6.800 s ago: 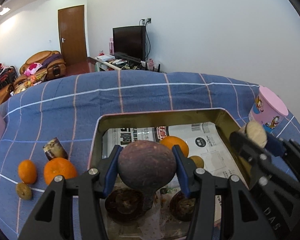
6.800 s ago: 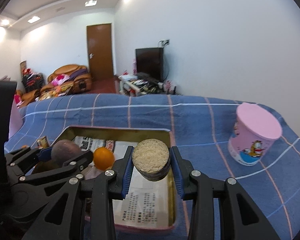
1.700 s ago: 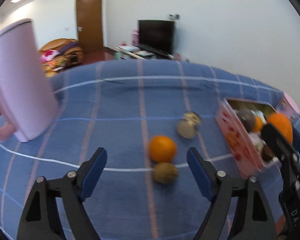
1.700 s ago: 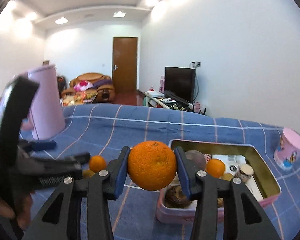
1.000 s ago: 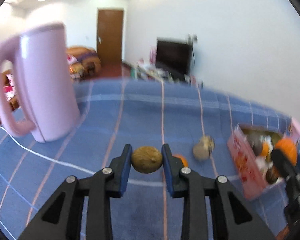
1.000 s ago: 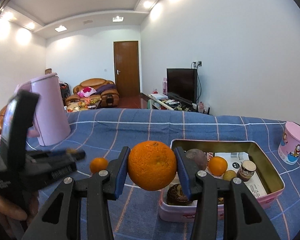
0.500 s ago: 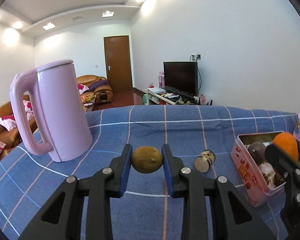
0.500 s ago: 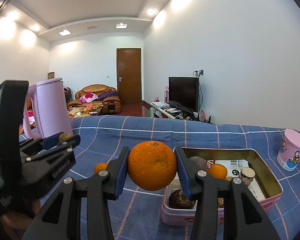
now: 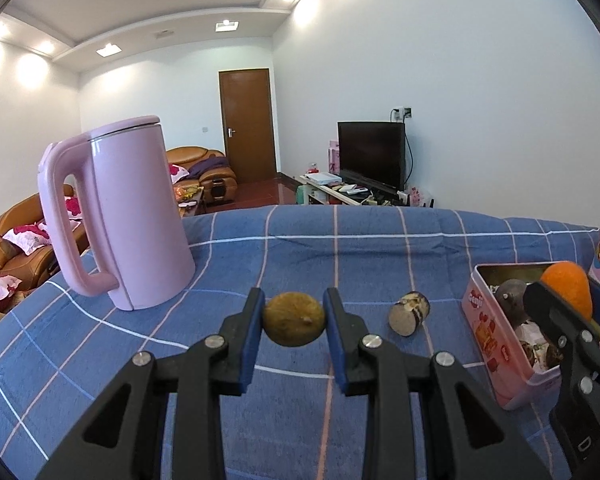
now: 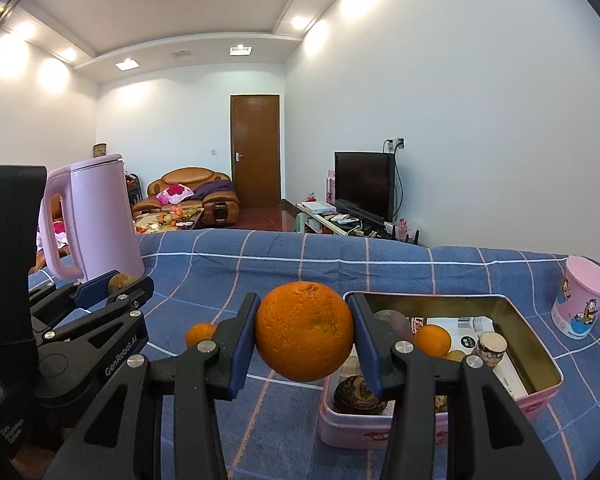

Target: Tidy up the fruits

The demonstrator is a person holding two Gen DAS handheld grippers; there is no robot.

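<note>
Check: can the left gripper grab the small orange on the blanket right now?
Probably not: the left gripper is shut on a brown fruit, so its jaws are full. The small orange lies unblocked on the blanket.

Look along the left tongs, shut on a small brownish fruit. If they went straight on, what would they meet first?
Probably nothing close: ahead of the left tongs and their brown fruit lies only blue checked cloth. The pink kettle stands left of that line, the small cylinder right. Depth is uncertain.
</note>
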